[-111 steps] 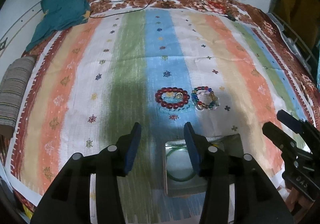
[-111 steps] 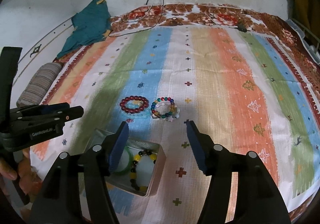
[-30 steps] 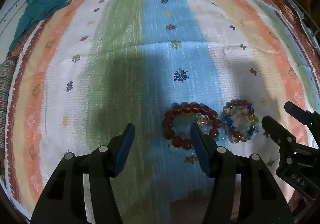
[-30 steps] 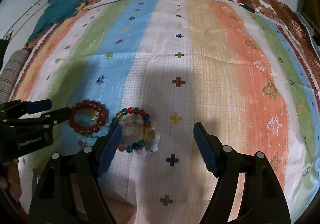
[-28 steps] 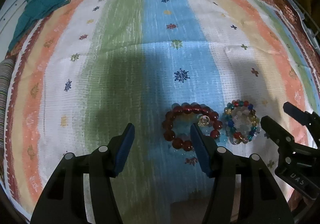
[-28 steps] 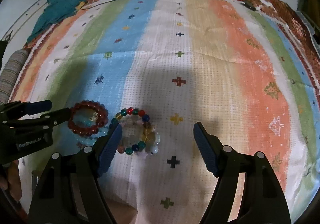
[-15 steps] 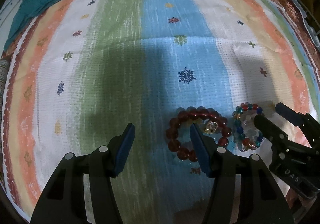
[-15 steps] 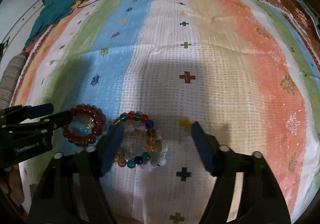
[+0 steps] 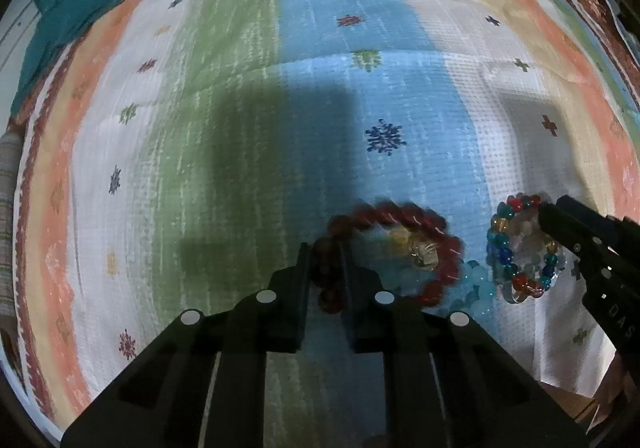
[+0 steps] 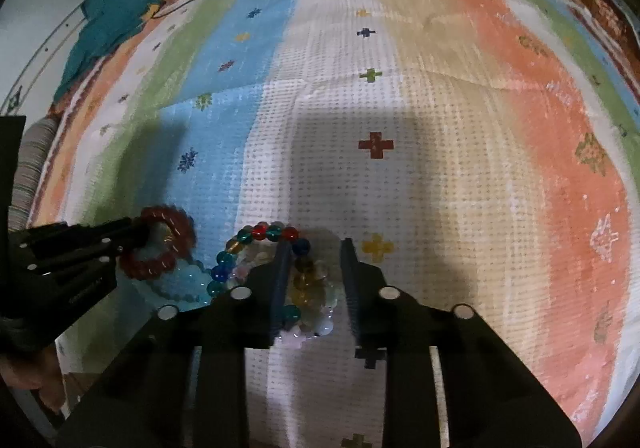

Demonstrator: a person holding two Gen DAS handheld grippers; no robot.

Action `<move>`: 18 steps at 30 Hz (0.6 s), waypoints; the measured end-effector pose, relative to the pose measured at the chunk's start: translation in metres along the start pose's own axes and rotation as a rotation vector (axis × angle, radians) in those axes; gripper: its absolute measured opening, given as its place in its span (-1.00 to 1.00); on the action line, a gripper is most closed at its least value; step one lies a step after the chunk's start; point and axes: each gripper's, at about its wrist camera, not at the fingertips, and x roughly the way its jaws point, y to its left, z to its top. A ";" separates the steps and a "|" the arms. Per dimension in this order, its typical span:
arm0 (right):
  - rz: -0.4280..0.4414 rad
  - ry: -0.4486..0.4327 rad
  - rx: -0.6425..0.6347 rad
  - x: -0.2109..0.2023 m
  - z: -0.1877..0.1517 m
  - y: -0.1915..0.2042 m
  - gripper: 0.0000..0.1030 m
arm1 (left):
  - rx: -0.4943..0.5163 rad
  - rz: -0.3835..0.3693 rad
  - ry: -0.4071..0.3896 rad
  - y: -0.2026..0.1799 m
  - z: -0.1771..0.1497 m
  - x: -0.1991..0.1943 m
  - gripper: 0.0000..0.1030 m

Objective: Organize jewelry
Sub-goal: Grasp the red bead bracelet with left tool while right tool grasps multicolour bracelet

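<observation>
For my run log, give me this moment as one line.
left tongs: just closed on dark red round-bead bracelet | right tongs: just closed on multicoloured glass-bead bracelet | both bracelets on striped cloth

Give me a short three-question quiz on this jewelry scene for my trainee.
1. True or false: the left gripper is shut on the multicoloured bracelet.
2. Which stripe of the cloth does the red bracelet mostly lie on? A orange, B blue, C green.
3. What lies between the red bracelet and the multicoloured bracelet?

Key:
1. False. The left gripper pinches the red bracelet. The right gripper has the multicoloured bracelet. Both sets of jaws have just been closing, with beads between them.
2. B.
3. Pale blue beads.
</observation>
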 end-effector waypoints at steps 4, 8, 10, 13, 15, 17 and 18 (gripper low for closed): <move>0.006 -0.003 -0.012 0.000 0.000 0.003 -0.69 | 0.006 -0.008 0.000 -0.001 -0.001 0.000 -0.75; -0.013 -0.011 -0.032 -0.001 -0.001 0.007 -0.80 | 0.000 -0.018 -0.003 0.000 -0.001 -0.002 -0.75; -0.015 -0.012 -0.034 -0.002 0.000 0.007 -0.80 | -0.002 -0.025 -0.010 0.003 -0.001 -0.008 -0.75; -0.006 -0.015 -0.014 -0.004 0.000 0.005 -0.80 | 0.008 -0.029 -0.020 -0.001 -0.002 -0.017 -0.75; -0.012 -0.027 -0.012 -0.009 0.001 0.004 -0.80 | 0.013 -0.030 -0.030 -0.004 -0.001 -0.023 -0.75; -0.010 -0.042 -0.014 -0.017 0.002 0.005 -0.80 | 0.011 -0.040 -0.047 -0.004 -0.001 -0.032 -0.75; -0.012 -0.048 -0.015 -0.020 0.002 0.006 -0.80 | 0.010 -0.044 -0.056 -0.004 -0.001 -0.037 -0.75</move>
